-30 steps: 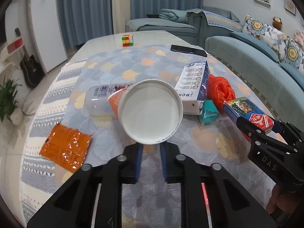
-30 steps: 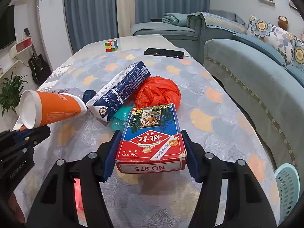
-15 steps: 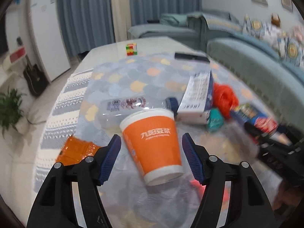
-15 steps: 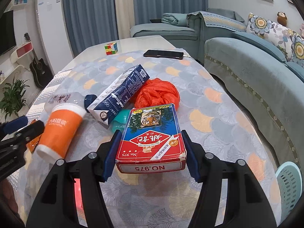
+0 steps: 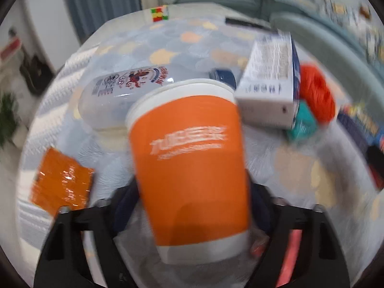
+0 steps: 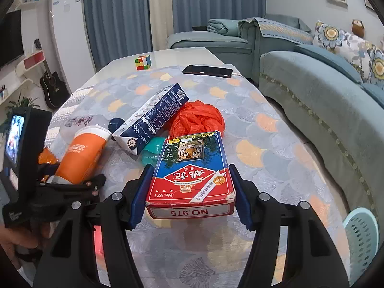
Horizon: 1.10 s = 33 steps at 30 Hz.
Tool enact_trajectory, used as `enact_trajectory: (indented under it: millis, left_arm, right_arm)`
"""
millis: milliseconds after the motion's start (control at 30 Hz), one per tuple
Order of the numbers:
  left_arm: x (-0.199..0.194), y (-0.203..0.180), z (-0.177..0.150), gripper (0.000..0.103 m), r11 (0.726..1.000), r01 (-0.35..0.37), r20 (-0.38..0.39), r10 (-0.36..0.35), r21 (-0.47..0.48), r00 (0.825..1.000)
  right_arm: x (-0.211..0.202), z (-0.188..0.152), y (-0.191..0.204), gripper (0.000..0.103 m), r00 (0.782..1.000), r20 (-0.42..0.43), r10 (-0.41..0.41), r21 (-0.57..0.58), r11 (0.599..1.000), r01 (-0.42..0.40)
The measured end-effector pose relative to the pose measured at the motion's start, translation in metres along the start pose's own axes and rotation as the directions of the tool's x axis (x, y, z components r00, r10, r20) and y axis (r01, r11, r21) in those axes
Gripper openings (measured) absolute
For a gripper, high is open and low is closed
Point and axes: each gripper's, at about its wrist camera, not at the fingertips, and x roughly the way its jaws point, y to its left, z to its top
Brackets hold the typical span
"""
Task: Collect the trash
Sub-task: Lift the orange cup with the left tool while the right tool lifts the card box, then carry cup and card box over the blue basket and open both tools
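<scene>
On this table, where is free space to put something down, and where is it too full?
Free: the tablecloth right of the orange plastic bag, toward the sofa, and the stretch between the Rubik's cube and the milk carton. Crowded: the left part, around the orange cup, carton and bag.

Matt paper cup [image 5: 192, 168], glossy cardboard card box [image 6: 190, 175], crinkled shiny foil sachet [image 5: 61, 183].

A puzzle cube [image 6: 142, 62] and a phone [image 6: 207, 71] lie near the sofa [image 6: 319, 88].
</scene>
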Motion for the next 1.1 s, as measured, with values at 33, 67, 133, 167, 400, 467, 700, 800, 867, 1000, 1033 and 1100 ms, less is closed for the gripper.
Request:
enact_trajectory:
  millis: [33, 67, 133, 167, 400, 467, 700, 800, 867, 1000, 1033, 1100]
  left_arm:
    - [-0.001, -0.002, 0.000, 0.066, 1.000, -0.018, 0.009, 0.018, 0.015, 1.000]
    - [-0.005, -0.004, -0.002, 0.065, 0.999, -0.030, 0.030, 0.029, 0.035, 0.999]
    - [-0.013, -0.008, -0.004, 0.064, 0.998, -0.033, 0.071, 0.029, 0.052, 0.997]
    - [-0.022, -0.009, -0.005, 0.064, 0.998, -0.036, 0.103, 0.030, 0.058, 0.994]
    - [-0.091, -0.031, -0.012, 0.064, 0.998, -0.014, 0.288, -0.006, 0.064, 0.958]
    - [-0.111, -0.038, -0.013, 0.065, 0.998, 0.009, 0.326, -0.031, 0.068, 0.945]
    - [-0.153, -0.086, -0.021, 0.065, 0.982, 0.074, 0.397, -0.138, 0.171, 0.907]
    - [-0.160, -0.110, -0.026, 0.065, 0.970, 0.102, 0.403, -0.186, 0.221, 0.896]
    - [-0.162, -0.128, -0.030, 0.065, 0.960, 0.120, 0.397, -0.216, 0.252, 0.892]
    - [-0.164, -0.160, -0.037, 0.065, 0.940, 0.157, 0.383, -0.270, 0.302, 0.883]
    - [-0.164, -0.168, -0.039, 0.065, 0.934, 0.168, 0.377, -0.285, 0.314, 0.881]
    - [-0.166, -0.187, -0.045, 0.066, 0.920, 0.188, 0.366, -0.316, 0.344, 0.876]
  right_arm:
    - [-0.001, 0.000, -0.002, 0.058, 1.000, 0.002, -0.003, -0.001, 1.000, 0.003]
    - [-0.002, 0.000, -0.004, 0.058, 1.000, 0.004, -0.005, -0.001, 1.000, 0.005]
    - [-0.007, 0.002, -0.011, 0.058, 1.000, 0.014, -0.009, 0.009, 1.000, 0.009]
    - [-0.009, 0.003, -0.013, 0.058, 1.000, 0.017, -0.009, 0.014, 1.000, 0.009]
    - [-0.032, 0.005, -0.026, 0.058, 0.997, 0.070, -0.016, 0.023, 1.000, 0.015]
    - [-0.038, 0.005, -0.029, 0.058, 0.997, 0.078, -0.019, 0.020, 1.000, 0.018]
    - [-0.071, 0.000, -0.059, 0.058, 0.990, 0.126, -0.068, 0.017, 0.998, 0.067]
    - [-0.089, -0.004, -0.081, 0.058, 0.986, 0.140, -0.096, 0.029, 0.995, 0.092]
    - [-0.102, -0.009, -0.099, 0.058, 0.982, 0.147, -0.115, 0.041, 0.993, 0.110]
    - [-0.131, -0.023, -0.142, 0.058, 0.973, 0.158, -0.170, 0.066, 0.985, 0.161]
    - [-0.138, -0.027, -0.153, 0.058, 0.970, 0.159, -0.185, 0.074, 0.982, 0.175]
    - [-0.152, -0.038, -0.176, 0.058, 0.963, 0.156, -0.220, 0.099, 0.974, 0.206]
